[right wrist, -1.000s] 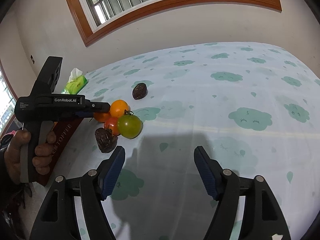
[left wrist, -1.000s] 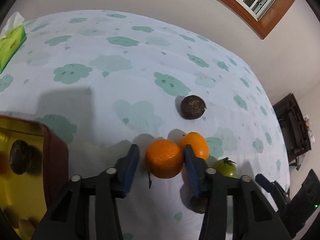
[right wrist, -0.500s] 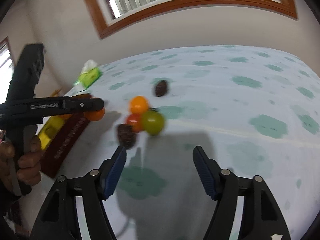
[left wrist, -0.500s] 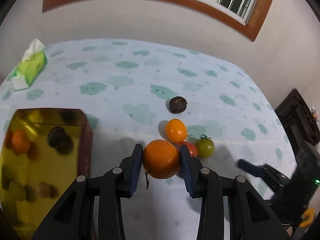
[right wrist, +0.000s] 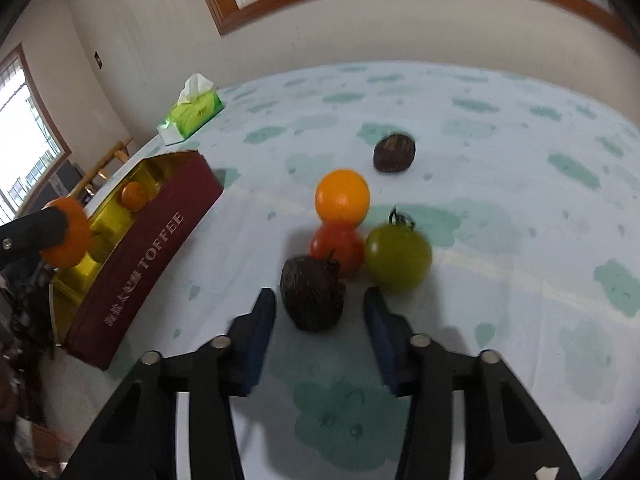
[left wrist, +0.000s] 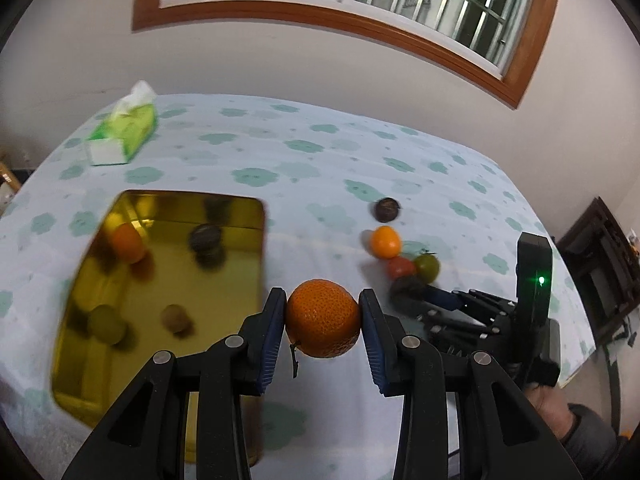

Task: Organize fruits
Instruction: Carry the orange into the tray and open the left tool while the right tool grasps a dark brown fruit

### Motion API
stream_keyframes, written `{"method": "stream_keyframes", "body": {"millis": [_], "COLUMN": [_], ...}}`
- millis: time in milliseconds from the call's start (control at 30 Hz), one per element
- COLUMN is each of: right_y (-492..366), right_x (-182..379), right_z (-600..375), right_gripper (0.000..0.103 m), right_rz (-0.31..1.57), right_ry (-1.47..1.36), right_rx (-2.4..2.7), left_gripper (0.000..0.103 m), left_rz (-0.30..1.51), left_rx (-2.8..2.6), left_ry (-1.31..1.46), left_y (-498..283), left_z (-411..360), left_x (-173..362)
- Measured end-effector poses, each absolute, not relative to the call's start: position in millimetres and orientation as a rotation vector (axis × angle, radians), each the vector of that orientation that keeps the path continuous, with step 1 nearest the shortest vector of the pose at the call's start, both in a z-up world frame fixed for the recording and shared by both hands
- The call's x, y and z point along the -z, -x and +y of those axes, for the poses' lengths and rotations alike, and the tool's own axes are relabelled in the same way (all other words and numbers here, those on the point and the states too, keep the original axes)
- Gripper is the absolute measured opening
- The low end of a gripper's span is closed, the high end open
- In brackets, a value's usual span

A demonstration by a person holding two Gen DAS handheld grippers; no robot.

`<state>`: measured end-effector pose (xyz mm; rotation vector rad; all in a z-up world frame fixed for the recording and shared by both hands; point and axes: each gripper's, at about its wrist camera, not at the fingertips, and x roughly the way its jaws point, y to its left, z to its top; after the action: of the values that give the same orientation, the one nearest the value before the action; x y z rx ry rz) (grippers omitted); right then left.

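My left gripper point(left wrist: 323, 320) is shut on an orange mandarin point(left wrist: 323, 318) and holds it in the air just right of the gold-lined toffee box point(left wrist: 256, 264), which holds several fruits. My right gripper point(right wrist: 318, 312) is open, its blue pads on either side of a dark brown fruit point(right wrist: 312, 298) on the table. Behind that lie a red tomato point(right wrist: 336, 246), a green tomato point(right wrist: 398, 254), a small orange point(right wrist: 342, 198) and another dark fruit point(right wrist: 394, 154). The held mandarin also shows at the left in the right wrist view point(right wrist: 66, 236).
A green tissue pack point(left wrist: 124, 132) lies at the far left of the cloud-print tablecloth point(left wrist: 320, 168). The box's maroon side point(right wrist: 148, 256) reads TOFFEE. Dark furniture point(left wrist: 604, 264) stands past the table's right edge.
My left gripper closed on the mandarin, lifted it and carried it left toward the box. My right gripper moved forward and down until its pads flank the dark fruit.
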<state>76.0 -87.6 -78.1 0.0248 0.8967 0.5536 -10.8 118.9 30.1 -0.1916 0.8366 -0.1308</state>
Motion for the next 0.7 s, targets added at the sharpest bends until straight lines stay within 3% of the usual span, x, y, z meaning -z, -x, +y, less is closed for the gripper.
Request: {"method": "stream_keyframes", "body": {"millis": [367, 700], "right_y": [-28.7, -28.0], "right_x": [67.3, 73.8], "right_z": [-67.4, -60.0], "right_gripper": [0.028, 0.028], "right_rz": [0.797, 0.803], "right_ry": [0.069, 0.105], "right_rx": [-0.636, -0.610], "left_gripper": [0.039, 0.039], "left_rz": [0.848, 0.886], "left_rx": [-0.094, -0.104], "left_ry": [0.168, 0.155], "left_y": [53.2, 52.1], "left_z": [200.4, 206.9], "left_x": [-10.3, 12.9]}}
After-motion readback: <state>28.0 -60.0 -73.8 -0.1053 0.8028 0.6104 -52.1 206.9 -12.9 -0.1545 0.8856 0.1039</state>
